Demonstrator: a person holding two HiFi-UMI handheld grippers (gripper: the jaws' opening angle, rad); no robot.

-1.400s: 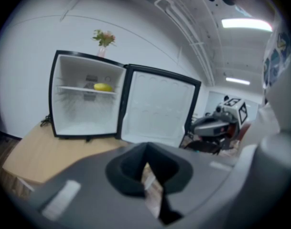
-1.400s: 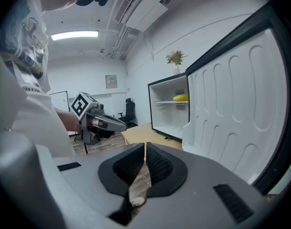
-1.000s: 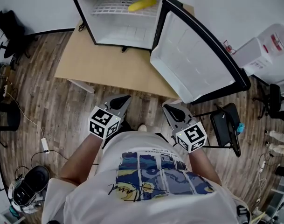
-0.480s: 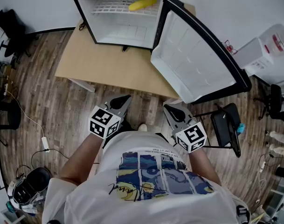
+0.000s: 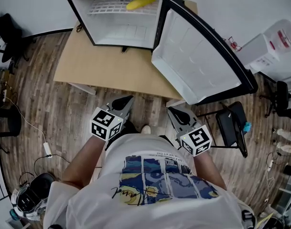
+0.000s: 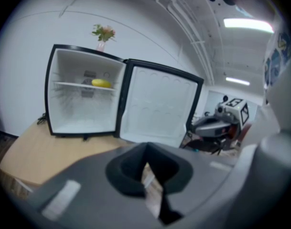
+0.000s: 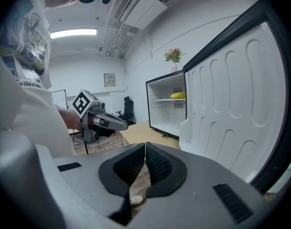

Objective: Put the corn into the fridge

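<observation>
The yellow corn [image 5: 141, 2] lies on the wire shelf inside the small black fridge [image 5: 86, 19], whose door [image 5: 198, 63] stands wide open to the right. The corn [image 6: 102, 83] also shows on that shelf in the left gripper view and, farther off, the corn [image 7: 178, 95] in the right gripper view. Both grippers hang close to the person's body, well short of the fridge. My left gripper [image 5: 127, 101] is shut and empty. My right gripper [image 5: 175, 111] is shut with nothing between its pads.
The fridge stands on a low wooden table [image 5: 104, 66] over a wood-plank floor. A folding chair [image 5: 233, 128] sits right of the person, a white bin [image 5: 274, 46] at far right, cables and a dark device [image 5: 28, 194] at lower left. A flower vase [image 6: 102, 35] tops the fridge.
The head view has shifted slightly, so the fridge and table sit a little further left and up in the picture. Both grippers stay where they were, still shut.
</observation>
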